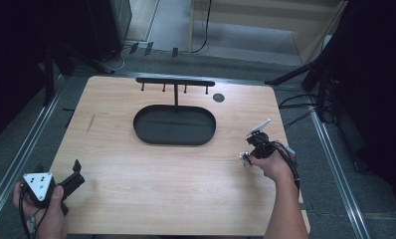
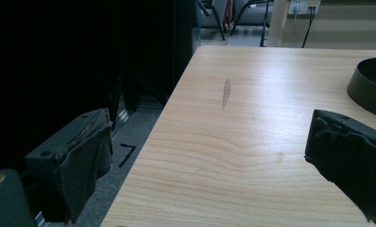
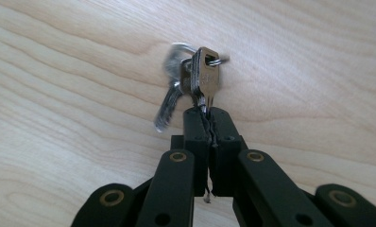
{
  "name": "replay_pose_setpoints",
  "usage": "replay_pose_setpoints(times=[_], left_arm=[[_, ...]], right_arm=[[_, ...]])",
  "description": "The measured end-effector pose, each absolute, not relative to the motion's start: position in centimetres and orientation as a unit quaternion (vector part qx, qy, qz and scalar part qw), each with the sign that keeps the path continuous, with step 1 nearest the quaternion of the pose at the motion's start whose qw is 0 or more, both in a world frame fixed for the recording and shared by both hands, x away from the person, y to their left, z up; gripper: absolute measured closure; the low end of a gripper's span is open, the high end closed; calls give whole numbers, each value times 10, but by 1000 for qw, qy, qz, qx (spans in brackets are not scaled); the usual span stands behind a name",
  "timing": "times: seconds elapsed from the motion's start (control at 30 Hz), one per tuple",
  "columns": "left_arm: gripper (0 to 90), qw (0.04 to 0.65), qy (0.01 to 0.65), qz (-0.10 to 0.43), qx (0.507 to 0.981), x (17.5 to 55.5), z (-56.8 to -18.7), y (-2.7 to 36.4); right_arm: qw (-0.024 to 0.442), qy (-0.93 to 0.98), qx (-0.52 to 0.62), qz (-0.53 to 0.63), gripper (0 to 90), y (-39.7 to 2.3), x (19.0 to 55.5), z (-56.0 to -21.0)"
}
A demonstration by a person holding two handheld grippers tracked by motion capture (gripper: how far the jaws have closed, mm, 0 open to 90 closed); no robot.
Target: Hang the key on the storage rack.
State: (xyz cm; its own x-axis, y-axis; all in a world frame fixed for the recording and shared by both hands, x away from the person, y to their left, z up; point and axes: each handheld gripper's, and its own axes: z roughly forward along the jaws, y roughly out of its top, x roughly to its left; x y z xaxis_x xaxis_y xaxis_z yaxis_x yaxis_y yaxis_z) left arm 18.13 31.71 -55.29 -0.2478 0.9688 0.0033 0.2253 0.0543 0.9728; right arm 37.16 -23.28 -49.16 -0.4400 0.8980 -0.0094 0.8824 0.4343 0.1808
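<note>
Pinching a bunch of keys [image 3: 195, 82] by one blade, we are keeping our right tool [image 3: 208, 124] pressed together so the small metal cluster is not slipping back onto the bench [image 1: 151, 169]. We are seeing the keys in the right gripper view as flat, silvery and thin, strung on a wire ring; one is hanging loose and blurred beside the gripped one. They are sitting at the bench's right side, near its edge, just ahead of our right hand [image 1: 270, 162].

We are resting our left tool [image 1: 69, 181] at the near left corner, its jaws spread with nothing between them, probably waiting its turn.

Farther out, a shallow black oval tray [image 1: 175, 125] with a smooth rim is lying mid-bench, and behind it a dark rack [image 1: 175, 82] with four short pegs is standing, likely where we are meaning to hang the keys.
</note>
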Motion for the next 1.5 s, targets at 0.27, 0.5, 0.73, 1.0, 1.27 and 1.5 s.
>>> replay_pose_setpoints(times=[0.27,0.5,0.73,1.0,1.27,1.5], left_arm=[[22,380,619,490,482,181,-553,317],[22,381,620,488,482,181,-553,318],[22,380,620,488,483,182,-553,317],[22,382,622,482,485,182,-553,317],[22,380,624,481,484,182,-552,317],[22,379,624,482,485,182,-552,316]], right_arm=[[73,866,491,65,882,-220,376,-463],[78,869,483,71,882,-203,384,-435],[87,867,485,80,882,-177,395,-400],[104,865,482,91,881,-156,403,-377],[106,866,480,95,881,-134,409,-362],[113,866,476,102,881,-117,416,-350]])
